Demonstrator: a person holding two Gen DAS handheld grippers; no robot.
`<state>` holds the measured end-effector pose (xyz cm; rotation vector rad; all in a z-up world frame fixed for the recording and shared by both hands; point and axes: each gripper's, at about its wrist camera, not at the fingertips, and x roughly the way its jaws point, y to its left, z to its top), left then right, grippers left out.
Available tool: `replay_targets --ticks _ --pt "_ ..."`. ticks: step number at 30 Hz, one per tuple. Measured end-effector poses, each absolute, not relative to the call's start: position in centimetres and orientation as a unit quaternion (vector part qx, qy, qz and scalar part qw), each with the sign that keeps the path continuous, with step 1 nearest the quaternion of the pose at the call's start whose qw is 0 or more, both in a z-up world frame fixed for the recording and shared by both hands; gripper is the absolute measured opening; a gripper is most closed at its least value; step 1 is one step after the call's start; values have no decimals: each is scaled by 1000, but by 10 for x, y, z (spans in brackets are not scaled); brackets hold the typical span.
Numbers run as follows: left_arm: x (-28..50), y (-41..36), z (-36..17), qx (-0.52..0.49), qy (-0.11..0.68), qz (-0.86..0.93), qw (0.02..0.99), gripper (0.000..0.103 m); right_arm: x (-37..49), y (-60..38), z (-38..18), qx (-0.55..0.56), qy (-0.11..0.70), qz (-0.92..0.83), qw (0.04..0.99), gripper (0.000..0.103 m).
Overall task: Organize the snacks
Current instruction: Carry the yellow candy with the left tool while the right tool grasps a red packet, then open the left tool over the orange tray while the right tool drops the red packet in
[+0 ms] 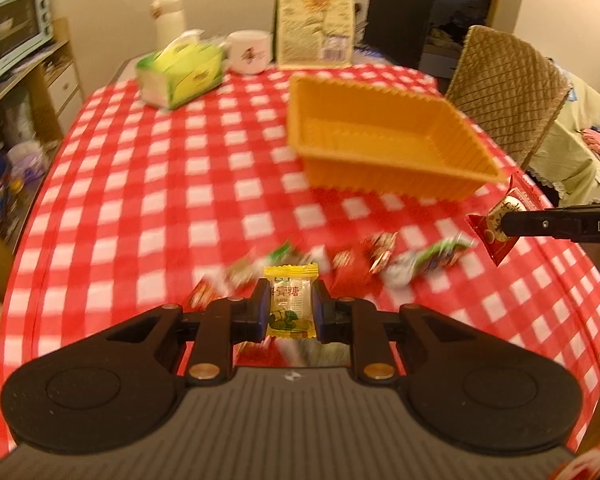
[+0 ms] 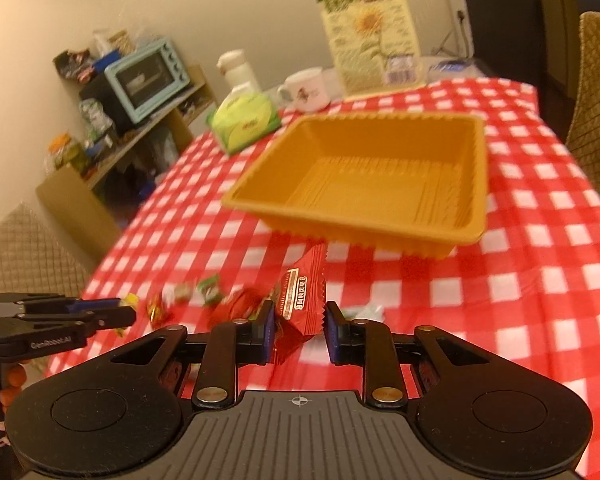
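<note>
Both loaded: left gripper (image 1: pixel 290 307) clamps yellow candy (image 1: pixel 290 306), right gripper (image 2: pixel 298 330) clamps red packet (image 2: pixel 300 304). Orange tray (image 2: pixel 478 184) sits far-right on tablecloth (image 1: pixel 148 184), looks empty. Next, prob: carry over rim, release. Loose sweets (image 1: pixel 380 258) remain nearby.

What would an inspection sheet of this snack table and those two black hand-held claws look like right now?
Surface: table under a red-and-white checked cloth.
Job's things: empty orange ribbed plastic tray; loose pile of wrapped candies, blurred, on the cloth in front of the tray.
Clutter: green tissue box, white mug, white bottle, upright sunflower-print bag.
Grippers: left gripper shut on a yellow wrapped candy; right gripper shut on a red wrapped snack packet.
Cables: nothing seen.
Surroundings: pale-blue toaster oven on a shelf, quilted beige chair back.
</note>
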<state>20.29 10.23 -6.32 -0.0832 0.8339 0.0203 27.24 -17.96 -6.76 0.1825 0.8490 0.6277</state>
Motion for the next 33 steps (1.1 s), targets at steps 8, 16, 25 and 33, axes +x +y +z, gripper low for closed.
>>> replay_targets --ticks 8,16,25,33 --pt "271 81 -44 -24 376 -25 926 19 310 -189 -49 98 383 269 878 26" --pt "345 66 -34 -43 374 -44 926 19 360 -187 -52 110 382 239 886 26" --pt "409 49 -51 -34 393 -59 917 19 407 -180 -75 116 408 208 881 26" --pt "436 40 -67 -28 408 -70 910 19 425 -179 -88 124 422 197 876 26"
